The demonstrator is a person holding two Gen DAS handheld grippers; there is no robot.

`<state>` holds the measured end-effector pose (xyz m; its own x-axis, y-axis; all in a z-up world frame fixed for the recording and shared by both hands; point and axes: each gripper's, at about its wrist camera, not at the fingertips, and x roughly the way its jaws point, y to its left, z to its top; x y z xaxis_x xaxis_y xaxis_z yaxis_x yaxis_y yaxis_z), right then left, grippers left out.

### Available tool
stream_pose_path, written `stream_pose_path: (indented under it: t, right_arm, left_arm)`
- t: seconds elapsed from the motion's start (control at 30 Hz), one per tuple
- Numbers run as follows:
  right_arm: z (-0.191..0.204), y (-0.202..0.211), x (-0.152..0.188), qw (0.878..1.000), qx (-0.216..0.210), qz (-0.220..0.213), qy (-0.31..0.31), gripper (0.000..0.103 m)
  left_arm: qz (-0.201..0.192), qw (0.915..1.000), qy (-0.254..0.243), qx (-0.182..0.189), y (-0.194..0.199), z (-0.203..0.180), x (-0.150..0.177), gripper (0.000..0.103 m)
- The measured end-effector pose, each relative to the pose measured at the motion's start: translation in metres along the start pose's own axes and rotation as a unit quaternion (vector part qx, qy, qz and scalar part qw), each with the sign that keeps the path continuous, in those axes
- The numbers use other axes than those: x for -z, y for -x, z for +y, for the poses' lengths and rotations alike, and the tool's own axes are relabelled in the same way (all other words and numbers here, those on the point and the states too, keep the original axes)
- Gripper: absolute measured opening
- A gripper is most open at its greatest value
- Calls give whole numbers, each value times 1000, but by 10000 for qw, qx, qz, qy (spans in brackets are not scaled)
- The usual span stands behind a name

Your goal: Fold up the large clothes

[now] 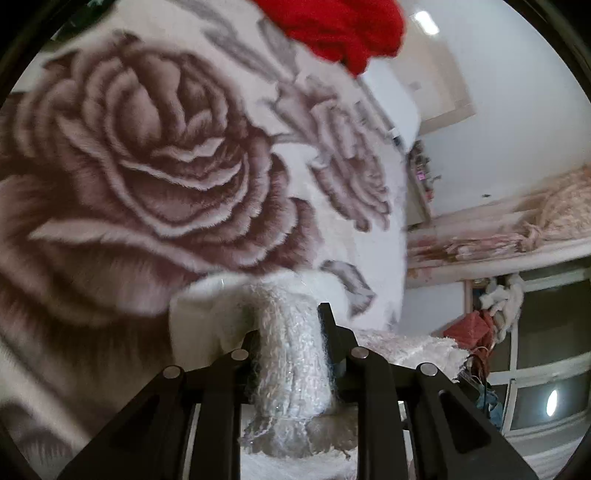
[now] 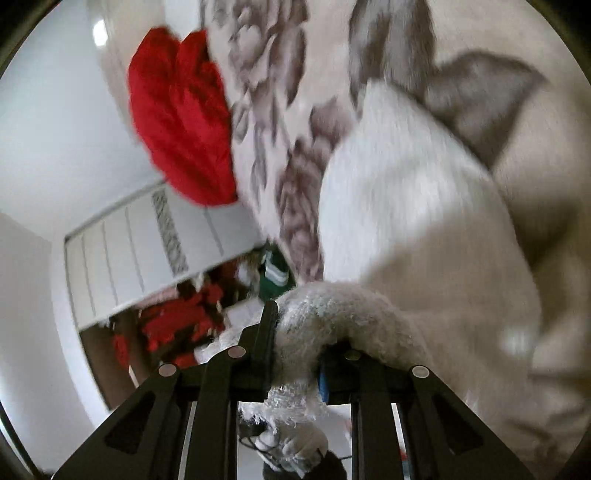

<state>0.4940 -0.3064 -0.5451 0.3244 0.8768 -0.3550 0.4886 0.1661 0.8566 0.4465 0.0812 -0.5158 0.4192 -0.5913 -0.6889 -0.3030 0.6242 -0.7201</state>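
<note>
A white fuzzy garment (image 1: 291,350) is bunched between the fingers of my left gripper (image 1: 291,317), which is shut on it. It hangs down past the jaws. My right gripper (image 2: 295,321) is shut on another thick fold of the same white fuzzy garment (image 2: 406,206), which spreads up and to the right in that view. Behind the garment lies a cream blanket with large brown roses (image 1: 147,155) (image 2: 277,92). A red cloth (image 1: 340,29) (image 2: 181,122) lies at the blanket's far edge. Both views are blurred by motion.
A white wardrobe (image 2: 147,251) stands beyond the blanket, with a heap of red clothes (image 2: 177,325) and a green item (image 2: 275,273) below it. The left wrist view shows peach bedding on a ledge (image 1: 517,229), hanging clothes (image 1: 498,306) and a window (image 1: 546,350).
</note>
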Motion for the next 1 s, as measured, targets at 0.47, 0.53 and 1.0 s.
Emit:
stream_pose_path:
  t: [0.47,0.53,1.0]
  right_arm:
    - [12,-40,-69,9978,59,221,-625,38]
    - [27,-35,-61,9983,-215,198,-510,66]
    - [72,-44,32,9213,2969,309,2490,72]
  left_arm:
    - [616,9973,406,12,-23,9,-32,36]
    - [402,9982,385,219,-9,2,-33,76]
    - [-191,9842,-739,-1596,34,-11,55,95]
